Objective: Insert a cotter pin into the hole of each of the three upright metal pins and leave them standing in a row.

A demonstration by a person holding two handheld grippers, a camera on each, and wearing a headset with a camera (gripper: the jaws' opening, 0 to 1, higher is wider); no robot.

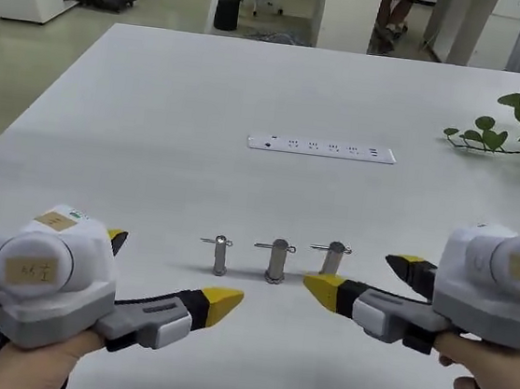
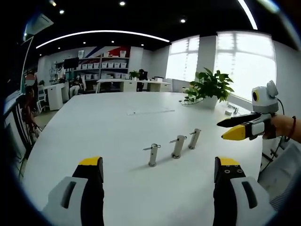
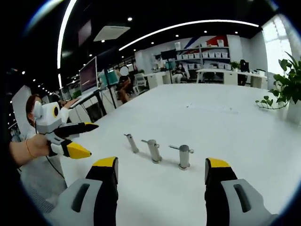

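Upright stand three shiny cylindrical pins (image 1: 276, 262); left hand-held gripper (image 1: 169, 267) and right hand-held gripper (image 1: 364, 274) gape empty.

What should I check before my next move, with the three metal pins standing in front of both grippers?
1. All three upright: left pin, middle pin, right pin: ok.
2. Pins in one row, apart from each other, on the table: ok.
3. Cotter pins across the top of each pin: ok; how fully each is seated: cannot tell.
4. Left gripper open, holding nothing: ok.
5. Right gripper open, holding nothing, not touching the right pin: ok.
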